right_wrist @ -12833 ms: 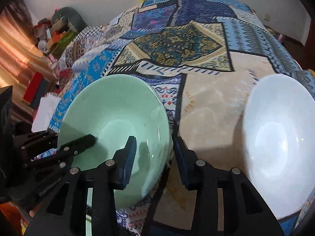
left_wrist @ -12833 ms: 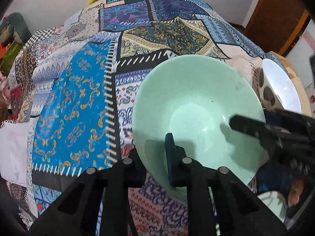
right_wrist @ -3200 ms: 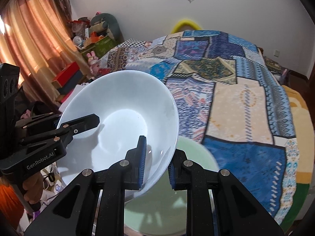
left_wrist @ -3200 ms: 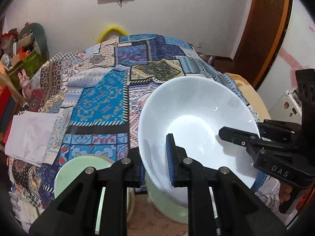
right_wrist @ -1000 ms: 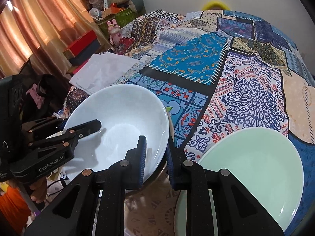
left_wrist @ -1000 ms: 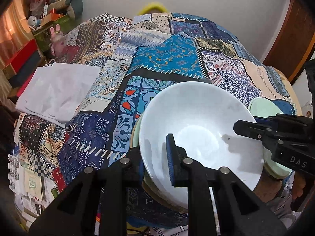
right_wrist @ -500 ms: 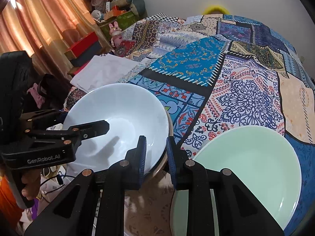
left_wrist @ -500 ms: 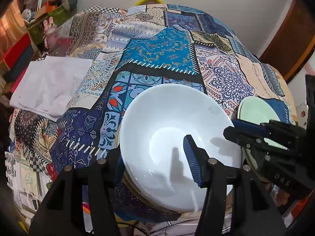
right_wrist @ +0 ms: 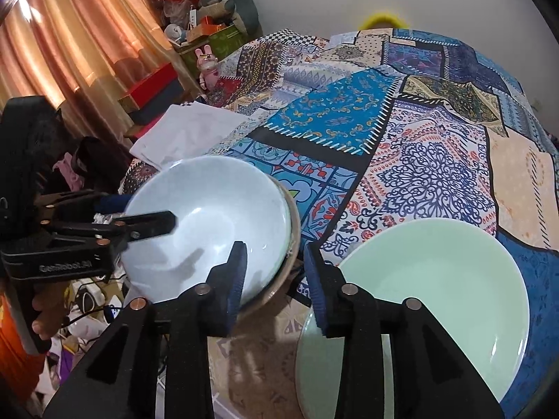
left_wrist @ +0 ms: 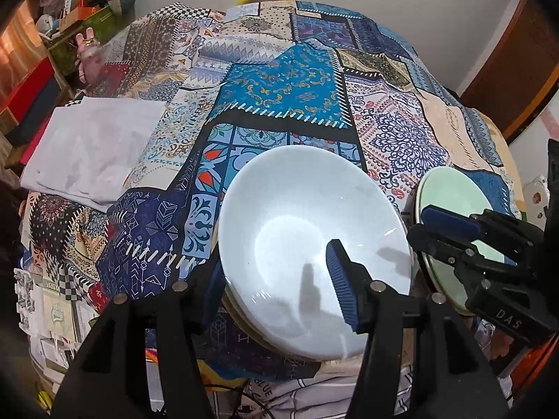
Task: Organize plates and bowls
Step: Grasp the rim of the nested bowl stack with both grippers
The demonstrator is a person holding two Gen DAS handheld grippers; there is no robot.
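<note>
A white bowl rests in a stack of dishes with a tan rim near the table's front edge. My left gripper is open and straddles the bowl's near rim, one pad outside and one inside, neither pressing. From the other side, my right gripper straddles the rim too; its jaws are opening and the pads stand off the rim. Just right of the stack lies a pale green bowl. Each gripper shows in the other's view: right gripper, left gripper.
A patchwork tablecloth covers the round table. A folded white cloth lies at its left edge. Boxes and soft toys and a curtain stand beyond the table's left side. A hand grips the left tool.
Both grippers were shut on the white bowl's rim a second ago. The left one let go first, then the right one's fingers parted. The bowl stays on the stack.
</note>
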